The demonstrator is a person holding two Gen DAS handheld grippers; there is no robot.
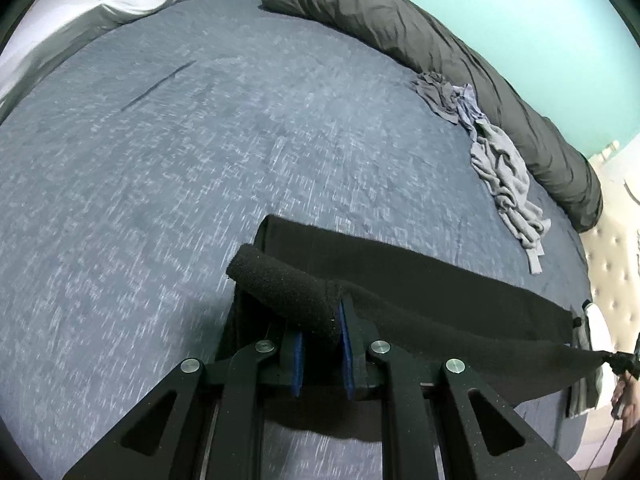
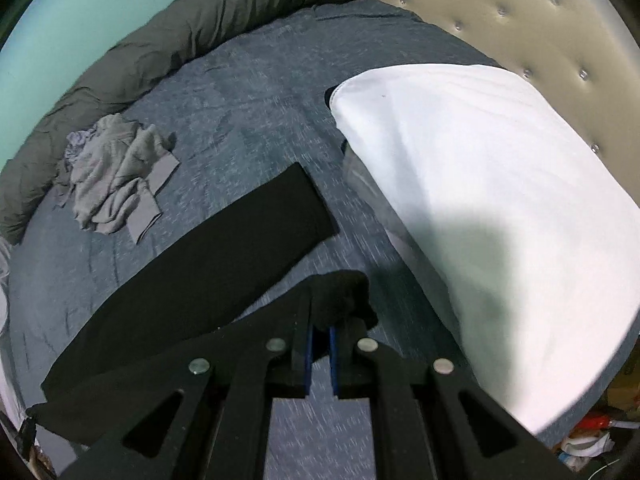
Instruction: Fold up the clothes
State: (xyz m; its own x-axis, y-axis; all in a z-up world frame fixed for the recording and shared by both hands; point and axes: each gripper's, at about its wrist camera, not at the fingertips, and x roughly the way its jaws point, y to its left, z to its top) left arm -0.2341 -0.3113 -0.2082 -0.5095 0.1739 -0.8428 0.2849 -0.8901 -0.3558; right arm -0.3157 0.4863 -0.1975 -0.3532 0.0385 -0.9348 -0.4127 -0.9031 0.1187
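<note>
Left wrist view: the left hand-held gripper [image 1: 322, 330] is clamped on one end of the black garment [image 1: 420, 292], low in the centre of the frame, lifted above the blue bed [image 1: 180, 160]. The cloth stretches off to the right edge. A crumpled grey pile of clothes [image 1: 496, 160] lies at the upper right, beside the dark rolled duvet [image 1: 420, 36].

Right wrist view: the right hand-held gripper [image 2: 320, 334] pinches the garment's other end, bottom centre. The rest trails left, lying flat toward mid-frame. A white pillow [image 2: 480, 200] fills the right.
</note>
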